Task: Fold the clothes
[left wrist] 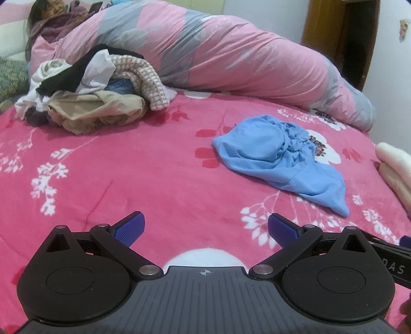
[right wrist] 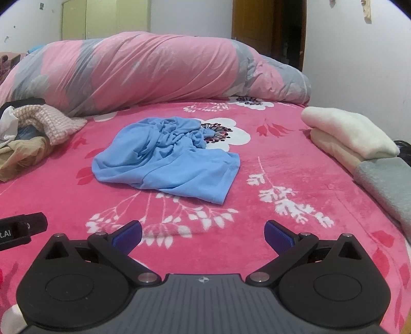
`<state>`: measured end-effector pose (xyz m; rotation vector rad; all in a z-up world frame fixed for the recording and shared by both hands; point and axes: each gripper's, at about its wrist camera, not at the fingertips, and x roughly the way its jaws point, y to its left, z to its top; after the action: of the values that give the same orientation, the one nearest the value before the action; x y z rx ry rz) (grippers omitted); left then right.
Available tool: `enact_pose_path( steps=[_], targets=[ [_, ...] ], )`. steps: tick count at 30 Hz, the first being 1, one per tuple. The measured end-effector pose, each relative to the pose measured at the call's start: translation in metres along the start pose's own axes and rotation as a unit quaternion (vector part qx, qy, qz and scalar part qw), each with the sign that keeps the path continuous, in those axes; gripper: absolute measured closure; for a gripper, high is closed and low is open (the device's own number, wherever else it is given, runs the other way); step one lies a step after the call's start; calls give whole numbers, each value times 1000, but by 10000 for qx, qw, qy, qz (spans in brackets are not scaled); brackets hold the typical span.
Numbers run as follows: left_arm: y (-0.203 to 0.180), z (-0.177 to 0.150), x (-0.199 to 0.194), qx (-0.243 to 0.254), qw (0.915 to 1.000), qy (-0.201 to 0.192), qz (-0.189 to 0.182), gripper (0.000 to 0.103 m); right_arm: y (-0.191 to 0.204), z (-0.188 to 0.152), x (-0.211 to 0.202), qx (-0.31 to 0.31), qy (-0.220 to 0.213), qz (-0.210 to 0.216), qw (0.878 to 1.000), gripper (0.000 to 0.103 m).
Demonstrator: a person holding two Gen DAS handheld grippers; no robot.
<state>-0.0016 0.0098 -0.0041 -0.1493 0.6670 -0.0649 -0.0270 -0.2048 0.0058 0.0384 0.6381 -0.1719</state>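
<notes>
A crumpled light-blue garment (left wrist: 280,159) (right wrist: 167,159) lies on the pink flowered blanket (left wrist: 143,174) (right wrist: 257,179), right of centre in the left wrist view and ahead of centre in the right wrist view. My left gripper (left wrist: 205,228) hovers open over bare blanket, short of the garment and to its left. My right gripper (right wrist: 203,232) is open too, just short of the garment's near hem, nothing between its blue pads (right wrist: 128,235). A heap of unfolded clothes (left wrist: 87,95) (right wrist: 30,133) sits at the far left.
A rolled pink-and-grey duvet (left wrist: 218,56) (right wrist: 154,69) runs across the back of the bed. Folded cream items (right wrist: 349,136) (left wrist: 395,167) and a folded grey piece (right wrist: 388,185) lie at the right edge. A person (left wrist: 51,18) lies at the far left. The other gripper's body (right wrist: 20,228) shows at left.
</notes>
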Motion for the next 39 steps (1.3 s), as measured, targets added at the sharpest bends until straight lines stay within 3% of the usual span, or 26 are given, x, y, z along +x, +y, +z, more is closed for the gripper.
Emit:
enact_pose_path(
  steps=[6,9,17,39],
  targets=[
    [-4,-5,2,24,9996,279,26,0,-2,-1,1,20,24,12,10000,0],
    [-3,-9,-3,16,9998,174,3,0,-2,-2,0,1,16,15,10000,0],
    [-16,-9,-9,589,9982,-50,54,0,-1,-3,-1,27,40,28,10000,0],
    [-8,-7,-2,349,9992,188,66,0,5,-3,-2,-42,42,40,10000,0]
  ],
)
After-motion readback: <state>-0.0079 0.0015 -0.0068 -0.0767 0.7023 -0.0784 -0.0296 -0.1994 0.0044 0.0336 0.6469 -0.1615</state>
